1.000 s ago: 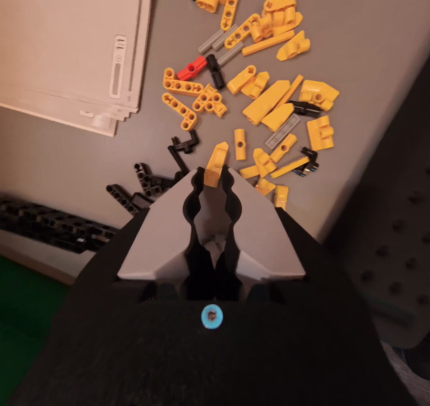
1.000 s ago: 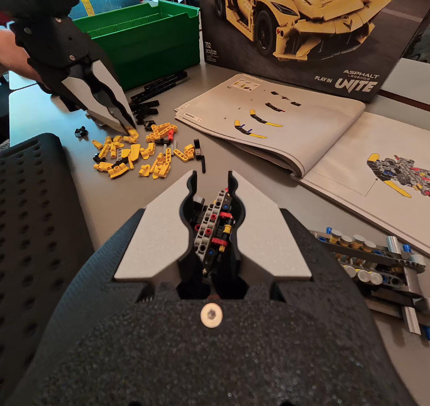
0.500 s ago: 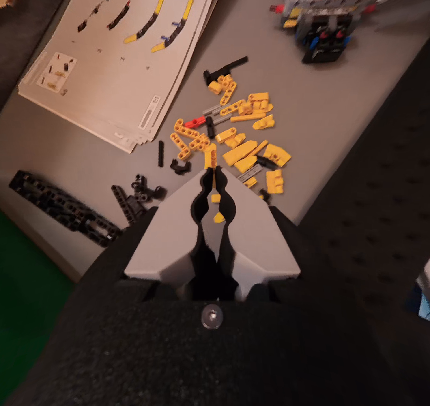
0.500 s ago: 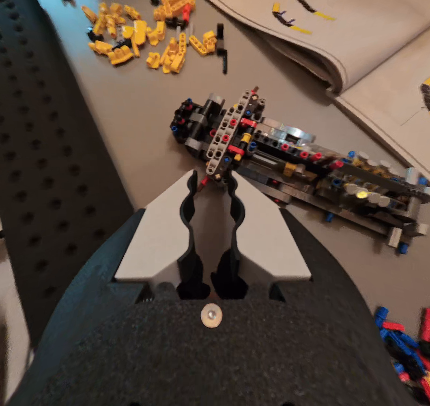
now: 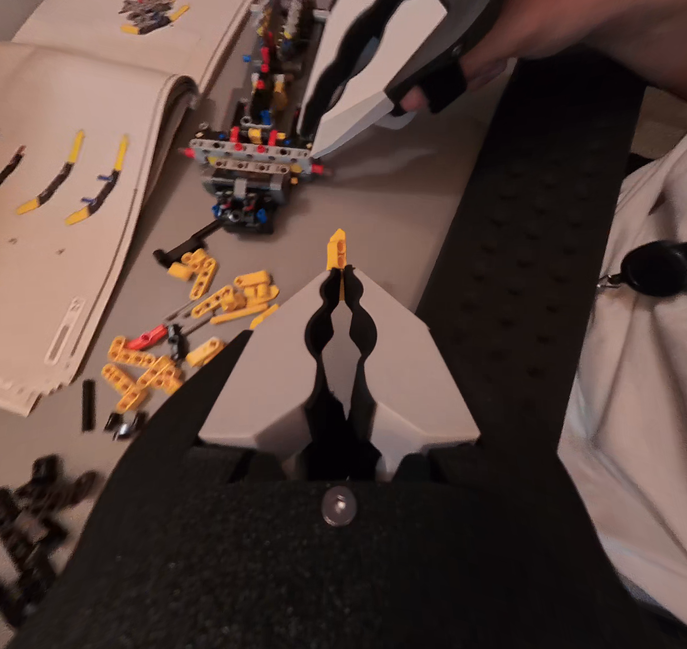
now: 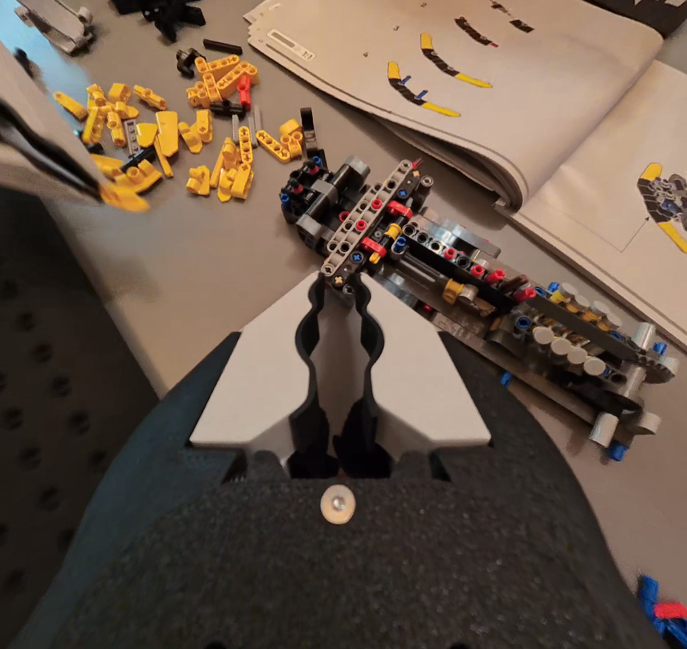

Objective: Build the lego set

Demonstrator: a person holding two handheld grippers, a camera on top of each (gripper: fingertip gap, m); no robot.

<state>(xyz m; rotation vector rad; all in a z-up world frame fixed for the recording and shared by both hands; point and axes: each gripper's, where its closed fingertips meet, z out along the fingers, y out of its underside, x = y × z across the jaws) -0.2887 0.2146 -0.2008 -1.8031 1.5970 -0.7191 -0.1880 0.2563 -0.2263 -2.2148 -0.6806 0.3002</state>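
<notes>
**Yellow element in the left gripper; chassis at the tips of the right**

Yellow curved piece [image 5: 337,254] clamped at the very tips of the left gripper [image 5: 337,272], its fingers drawn narrow upon it so that most of the piece projects forward, above the grey table [image 5: 379,203]; the same piece appears blurred at the left edge of the right wrist view. Partly built chassis [image 6: 409,252] (a long assembly of grey, black, red, blue and yellow parts) lies flat on the table, between the open instruction booklet [image 6: 483,73] and the black perforated mat [image 5: 528,259]; its grey cross beam [image 6: 366,222] faces the loose parts. Right gripper [image 6: 339,280] stands at the near end of that beam, fingers a little apart, with the beam's corner between the tips; whether the pads [image 6: 362,296] actually press on it cannot be told from either view. Pile of loose yellow parts [image 6: 167,136], mixed with a few black, grey and red ones, lies on the table just beside the chassis front and near the booklet's edge; black beams [image 6: 163,3] lie farther off, beyond the pile. A person's hand [image 5: 479,70] holds the right gripper's body, seen in the left wrist view.
</notes>
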